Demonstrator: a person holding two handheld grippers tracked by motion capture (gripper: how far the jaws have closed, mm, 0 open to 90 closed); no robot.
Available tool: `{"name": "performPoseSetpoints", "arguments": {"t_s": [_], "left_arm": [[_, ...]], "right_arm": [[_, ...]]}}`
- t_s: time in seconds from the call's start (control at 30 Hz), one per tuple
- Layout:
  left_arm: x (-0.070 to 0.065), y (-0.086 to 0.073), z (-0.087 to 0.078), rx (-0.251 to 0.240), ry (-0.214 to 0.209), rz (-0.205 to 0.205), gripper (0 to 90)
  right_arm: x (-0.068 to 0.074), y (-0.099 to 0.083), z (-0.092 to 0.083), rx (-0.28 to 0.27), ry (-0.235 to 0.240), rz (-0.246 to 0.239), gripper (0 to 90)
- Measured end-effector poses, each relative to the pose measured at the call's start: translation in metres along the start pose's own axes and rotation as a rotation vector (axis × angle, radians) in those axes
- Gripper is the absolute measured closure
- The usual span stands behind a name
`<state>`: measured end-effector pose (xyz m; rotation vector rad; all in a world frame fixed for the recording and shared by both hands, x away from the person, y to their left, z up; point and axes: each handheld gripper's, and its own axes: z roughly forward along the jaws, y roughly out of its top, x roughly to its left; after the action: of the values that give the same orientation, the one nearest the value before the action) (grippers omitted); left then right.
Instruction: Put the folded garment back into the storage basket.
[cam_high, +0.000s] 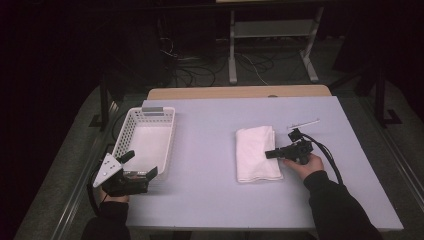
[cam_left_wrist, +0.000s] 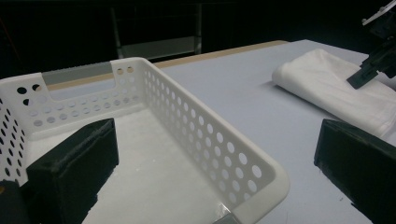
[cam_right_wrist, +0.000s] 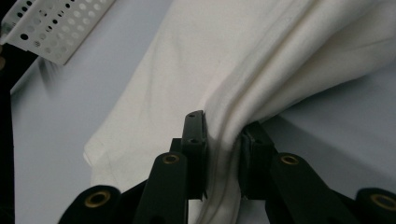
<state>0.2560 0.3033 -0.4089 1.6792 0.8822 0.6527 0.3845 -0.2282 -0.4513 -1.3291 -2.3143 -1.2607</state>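
The folded white towel (cam_high: 257, 153) lay on the lavender tabletop (cam_high: 210, 190), right of centre. The right gripper (cam_high: 271, 154) pinched the towel's right edge, cloth bunched between its jaws. The left gripper (cam_high: 141, 165), jaws spread and holding nothing, hovered at the near end of the perforated white basket (cam_high: 125, 130).

Right claw (cam_right_wrist: 223, 154) pinches the white towel (cam_right_wrist: 196, 70).

Basket (cam_high: 145, 137) left on table (cam_high: 210, 200); towel (cam_high: 256, 152) right.
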Motion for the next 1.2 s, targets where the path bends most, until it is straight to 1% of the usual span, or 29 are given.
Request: {"name": "performPoseSetpoints", "arguments": {"t_s": [0.1,0.13,0.23,0.3,0.37,0.47,0.5,0.8,0.93,0.97,1.0,1.07,1.2], "left_arm": [[0.000,0.000,0.000,-0.001,-0.002,0.000,0.0],[0.000,0.000,-0.001,-0.002,-0.002,-0.001,0.0],[0.001,-0.001,-0.001,-0.005,-0.006,-0.005,0.0],[0.001,-0.001,-0.001,-0.005,-0.006,-0.009,0.0],[0.001,-0.001,-0.001,-0.005,-0.007,-0.010,0.0],[0.001,-0.001,-0.001,-0.005,-0.007,-0.010,0.0],[0.001,-0.001,-0.001,-0.005,-0.007,-0.009,0.0],[0.001,-0.001,-0.001,-0.005,-0.009,-0.013,0.0],[0.001,-0.002,-0.001,-0.003,-0.011,-0.012,0.0],[0.001,-0.002,-0.001,-0.003,-0.011,-0.012,0.0],[0.001,-0.002,-0.001,-0.003,-0.012,-0.013,0.0],[0.001,-0.002,-0.001,-0.003,-0.012,-0.012,0.0],[0.001,-0.002,-0.001,-0.003,-0.012,-0.013,0.0]], "right_arm": [[0.001,0.000,-0.001,-0.013,0.014,0.009,74.4],[0.002,0.000,-0.002,-0.031,0.018,-0.002,75.0],[0.005,0.001,-0.004,-0.046,0.029,-0.006,75.4],[0.008,0.002,-0.006,-0.065,0.041,-0.018,75.7],[0.011,0.003,-0.009,-0.072,0.051,-0.024,75.9],[0.017,0.005,-0.012,-0.088,0.052,-0.042,76.2],[0.017,0.005,-0.012,-0.088,0.052,-0.042,76.2],[0.031,0.011,-0.018,-0.114,0.058,-0.086,76.3],[0.034,0.012,-0.021,-0.125,0.056,-0.097,76.3],[0.035,0.013,-0.022,-0.128,0.055,-0.095,76.3],[0.036,0.013,-0.024,-0.136,0.051,-0.103,76.3],[0.036,0.013,-0.025,-0.136,0.048,-0.102,76.3],[0.042,0.016,-0.032,-0.152,0.031,-0.126,76.3]]}}
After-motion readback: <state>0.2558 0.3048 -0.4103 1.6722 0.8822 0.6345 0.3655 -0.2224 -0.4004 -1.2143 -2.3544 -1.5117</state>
